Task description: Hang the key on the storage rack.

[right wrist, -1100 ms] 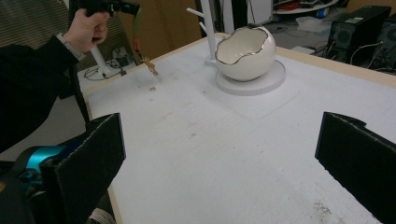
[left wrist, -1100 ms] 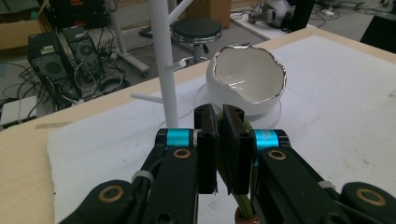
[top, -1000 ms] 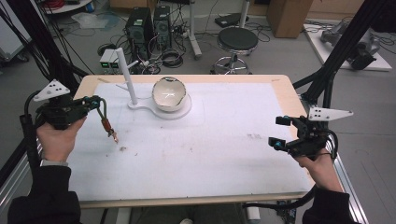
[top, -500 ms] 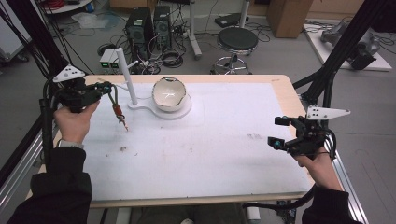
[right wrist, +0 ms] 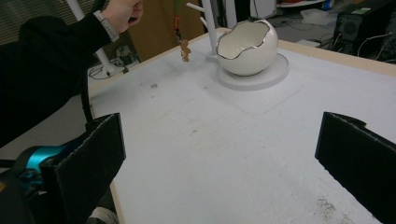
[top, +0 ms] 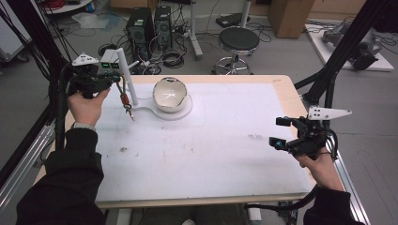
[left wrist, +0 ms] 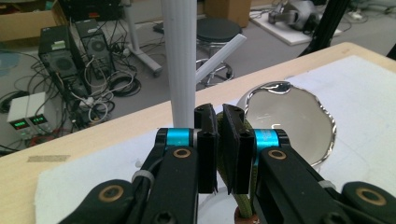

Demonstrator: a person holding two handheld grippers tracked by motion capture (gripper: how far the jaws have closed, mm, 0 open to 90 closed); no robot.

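Left gripper (top: 111,79): my jaws pinch an olive woven cord (left wrist: 223,122); its red bead and small charm (top: 131,114) dangle beside the ribbed white post (top: 126,75), near the desk's far-left corner. Right gripper (top: 283,132): my jaws gape, holding nothing, by the right edge. Glossy, gilt-rimmed eggshell bowl (top: 170,94) sits on a round white base (top: 186,110).

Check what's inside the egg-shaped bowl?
Nothing to see in the bowl: the high view shows a bare, glossy white inner wall, and so does the left gripper view. Its jagged rim hides the nearer wall and part of the bottom, so a small item there can't be ruled out.
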